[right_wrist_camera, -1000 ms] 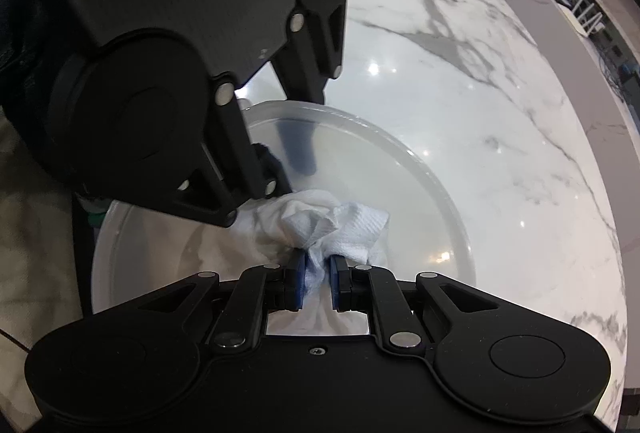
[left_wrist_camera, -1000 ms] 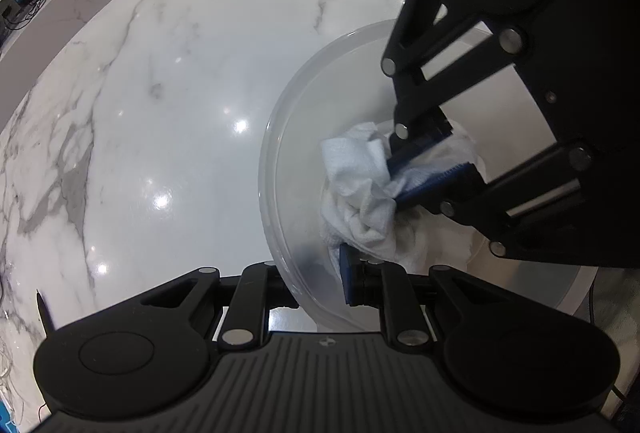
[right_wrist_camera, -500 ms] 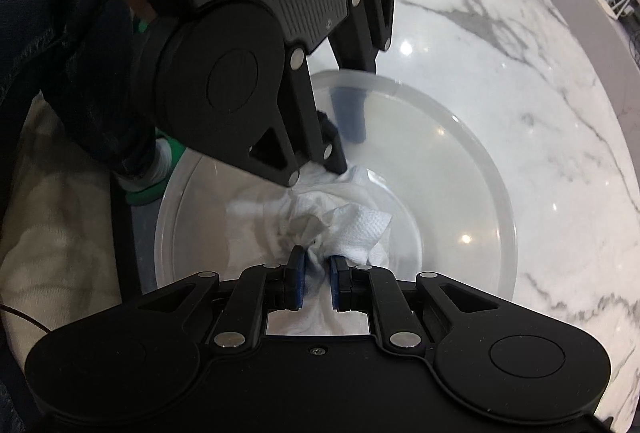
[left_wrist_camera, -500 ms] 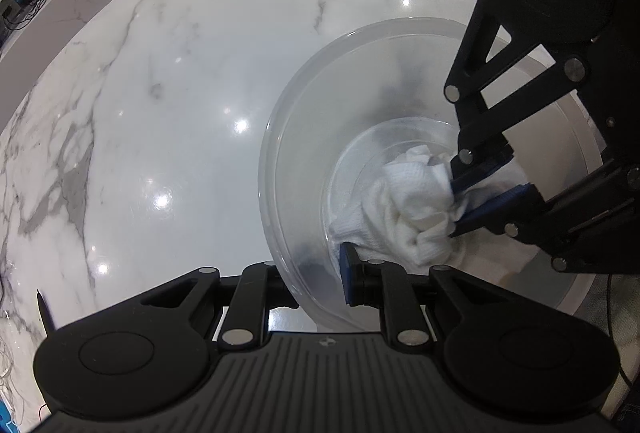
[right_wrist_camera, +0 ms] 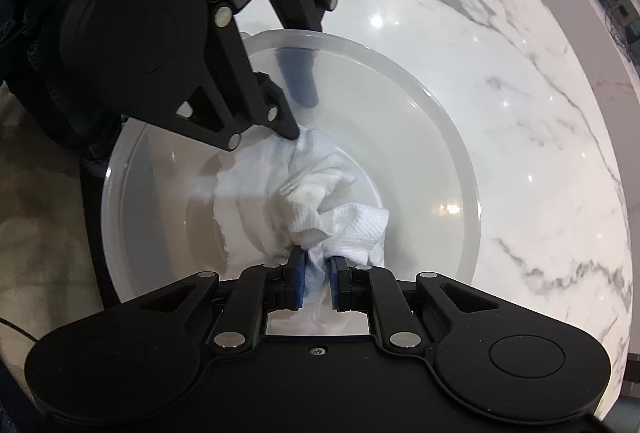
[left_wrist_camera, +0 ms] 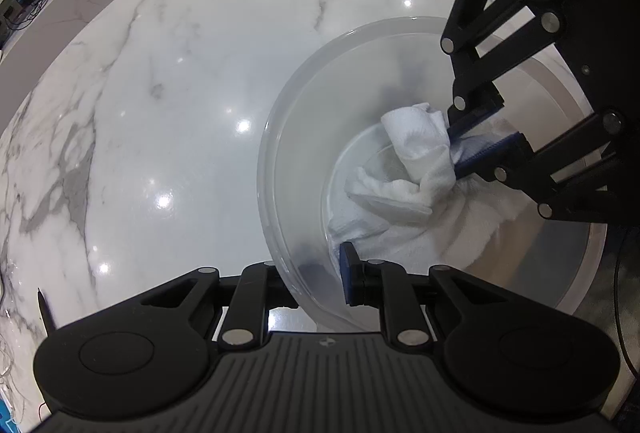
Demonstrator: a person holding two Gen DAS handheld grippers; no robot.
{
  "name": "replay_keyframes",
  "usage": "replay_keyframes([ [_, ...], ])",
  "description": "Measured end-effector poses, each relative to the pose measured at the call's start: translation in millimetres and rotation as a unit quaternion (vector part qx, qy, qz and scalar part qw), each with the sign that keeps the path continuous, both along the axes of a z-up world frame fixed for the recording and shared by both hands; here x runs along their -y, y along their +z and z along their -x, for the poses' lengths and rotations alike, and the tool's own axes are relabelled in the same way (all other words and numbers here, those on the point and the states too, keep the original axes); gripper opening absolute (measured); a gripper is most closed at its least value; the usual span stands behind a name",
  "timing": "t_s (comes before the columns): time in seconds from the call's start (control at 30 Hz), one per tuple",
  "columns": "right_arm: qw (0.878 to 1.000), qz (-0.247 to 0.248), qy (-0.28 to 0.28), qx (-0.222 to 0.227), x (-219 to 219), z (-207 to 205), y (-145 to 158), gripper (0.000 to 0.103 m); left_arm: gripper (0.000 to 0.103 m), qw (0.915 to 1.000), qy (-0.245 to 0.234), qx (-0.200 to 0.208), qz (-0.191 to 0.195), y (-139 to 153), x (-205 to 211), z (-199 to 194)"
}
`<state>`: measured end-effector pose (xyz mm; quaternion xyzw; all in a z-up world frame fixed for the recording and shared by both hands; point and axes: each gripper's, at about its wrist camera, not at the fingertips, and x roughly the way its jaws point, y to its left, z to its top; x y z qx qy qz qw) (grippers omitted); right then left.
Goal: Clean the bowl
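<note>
The right gripper (left_wrist_camera: 478,147) has carried the white cloth (left_wrist_camera: 416,169) from the bowl's (left_wrist_camera: 280,121) left wall to its floor, then back up and leftward. The cloth now trails wider across the bottom.

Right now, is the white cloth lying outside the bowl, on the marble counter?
No. The cloth lies inside the bowl, bunched on its bottom and pinched between the fingers of the right gripper.

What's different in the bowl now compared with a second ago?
The right tongs swept the white towel across the inside of the clear bowl, from near the wall to the bottom and partway back. Both grips stayed the same: right tongs on the towel, left tongs clamping the bowl's rim.
</note>
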<state>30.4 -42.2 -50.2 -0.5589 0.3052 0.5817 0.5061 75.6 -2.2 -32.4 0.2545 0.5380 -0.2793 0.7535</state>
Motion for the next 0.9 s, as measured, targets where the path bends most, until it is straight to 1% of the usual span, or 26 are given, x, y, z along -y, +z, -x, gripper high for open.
replay_keyframes([
  [0.4, 0.998, -0.06, 0.005, 0.031, -6, -2, -9, 0.01, 0.015, 1.0, 0.006, 0.001, 0.003, -3, -1, -4],
  [0.5, 0.996, -0.08, 0.01, 0.039, -5, -3, -6, 0.01, 0.015, 1.0, 0.005, 0.001, 0.004, -3, -2, -4],
  [0.6, 0.994, -0.096, 0.018, 0.04, -17, -8, -7, 0.01, 0.015, 1.0, 0.006, 0.001, 0.005, -2, -4, -3],
  [0.9, 0.99, -0.125, 0.043, 0.038, -20, -6, -10, 0.009, 0.015, 1.0, 0.005, 0.002, 0.005, -1, -13, -2],
])
